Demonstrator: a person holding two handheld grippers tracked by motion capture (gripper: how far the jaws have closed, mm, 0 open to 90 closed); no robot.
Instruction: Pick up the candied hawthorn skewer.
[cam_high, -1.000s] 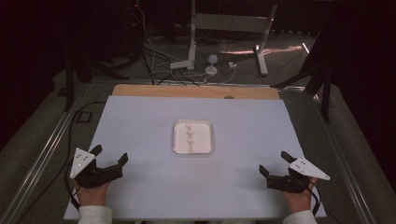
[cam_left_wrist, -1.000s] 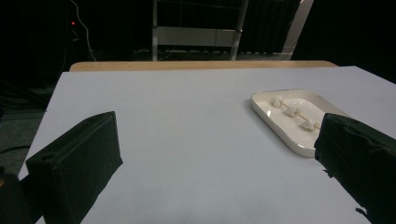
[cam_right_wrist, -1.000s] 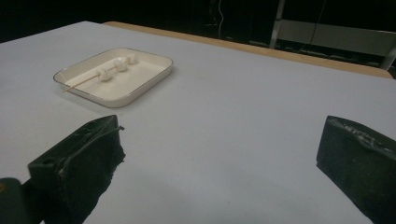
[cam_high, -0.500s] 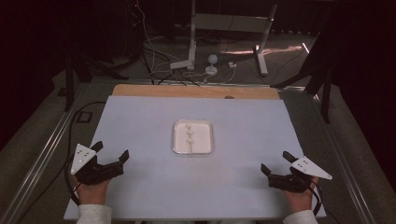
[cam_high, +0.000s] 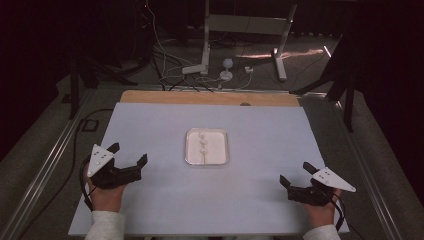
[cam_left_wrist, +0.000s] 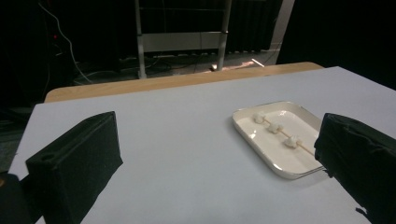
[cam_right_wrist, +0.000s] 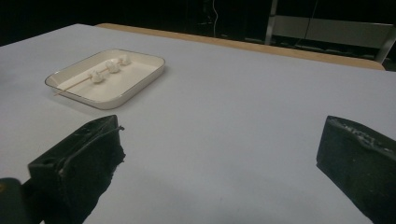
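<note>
Two tongs (cam_high: 129, 155) (cam_high: 297, 173) released, pale table (cam_high: 150, 130), white tray (cam_high: 207, 159) centred, dark room.

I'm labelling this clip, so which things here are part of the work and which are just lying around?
Part of the work:
- white tray at the table's centre
- skewer with three white pieces, lying in the tray
- left hand-held gripper, open
- right hand-held gripper, open

Just lying about:
- cables on the floor beyond the table
- metal stand behind them
</note>
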